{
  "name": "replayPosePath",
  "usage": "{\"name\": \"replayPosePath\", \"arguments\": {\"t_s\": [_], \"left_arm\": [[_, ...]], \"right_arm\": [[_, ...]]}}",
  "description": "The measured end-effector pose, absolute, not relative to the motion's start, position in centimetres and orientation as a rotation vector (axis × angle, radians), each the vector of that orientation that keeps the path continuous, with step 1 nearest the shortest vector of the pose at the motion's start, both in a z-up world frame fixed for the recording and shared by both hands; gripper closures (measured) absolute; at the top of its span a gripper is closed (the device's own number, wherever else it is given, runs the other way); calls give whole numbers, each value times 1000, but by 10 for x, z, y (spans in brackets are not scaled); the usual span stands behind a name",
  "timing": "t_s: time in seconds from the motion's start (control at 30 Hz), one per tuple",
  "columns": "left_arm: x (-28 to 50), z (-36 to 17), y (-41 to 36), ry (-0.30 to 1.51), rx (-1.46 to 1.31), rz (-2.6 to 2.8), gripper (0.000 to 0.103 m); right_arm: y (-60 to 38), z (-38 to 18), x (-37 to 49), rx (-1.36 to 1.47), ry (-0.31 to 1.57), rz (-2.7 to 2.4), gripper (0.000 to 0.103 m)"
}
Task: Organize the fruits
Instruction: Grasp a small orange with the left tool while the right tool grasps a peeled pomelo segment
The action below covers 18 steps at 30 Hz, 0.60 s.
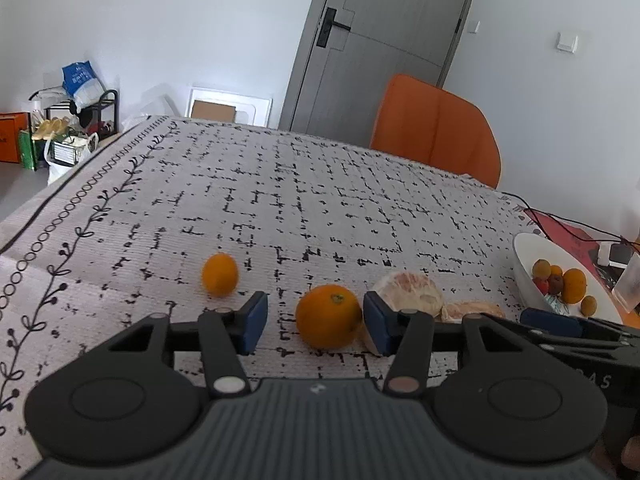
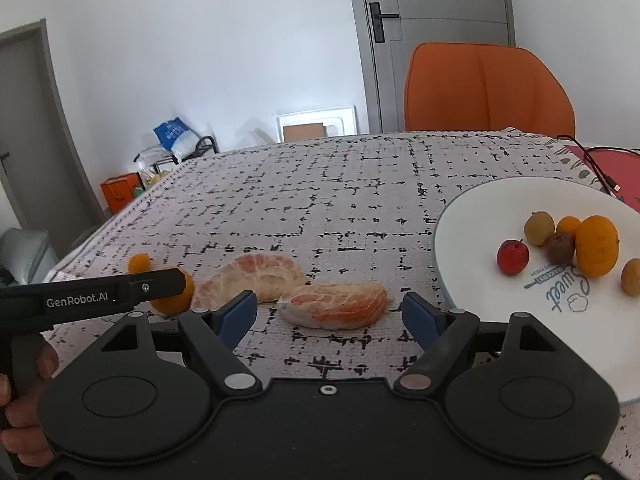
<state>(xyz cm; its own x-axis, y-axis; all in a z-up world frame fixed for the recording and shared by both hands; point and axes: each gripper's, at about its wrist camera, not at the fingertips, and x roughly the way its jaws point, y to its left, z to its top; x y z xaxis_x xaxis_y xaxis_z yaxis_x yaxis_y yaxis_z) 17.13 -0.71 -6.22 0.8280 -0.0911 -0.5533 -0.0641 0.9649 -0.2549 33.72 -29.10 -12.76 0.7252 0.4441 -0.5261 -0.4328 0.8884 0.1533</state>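
Left gripper held low and level, jaws spread wide, blue pads apart. Right gripper alongside, low, jaws also spread wide, nothing clamped.

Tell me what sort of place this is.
Most likely a room in a home, perhaps a dining area: a table under a patterned tablecloth, an orange chair pulled up to it, a white plate of fruit, and household clutter by the wall beside a grey door.

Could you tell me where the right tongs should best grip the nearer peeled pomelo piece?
Probably across the short middle of the nearer pomelo piece, coming straight from the front. It lies flat and lengthwise between the open right tongs, so its ends look too far apart to span.
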Motion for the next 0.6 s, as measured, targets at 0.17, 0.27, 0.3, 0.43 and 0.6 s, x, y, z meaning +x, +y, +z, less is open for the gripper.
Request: {"name": "replayPosePath", "arguments": {"t_s": [0.17, 0.27, 0.3, 0.43, 0.6], "left_arm": [[176, -66, -7, 609, -283, -50, 67], [175, -65, -7, 610, -277, -36, 67], [175, -65, -4, 611, -284, -33, 67], [172, -62, 5, 602, -296, -8, 67], [165, -61, 15, 601, -306, 13, 67]], "right_arm": [[-281, -129, 341, -40, 588, 471, 24], [-275, -130, 342, -75, 592, 468, 24], [-273, -130, 343, -80, 595, 471, 25], [-269, -131, 345, -107, 599, 474, 28], [-263, -132, 346, -129, 592, 460, 28]]}}
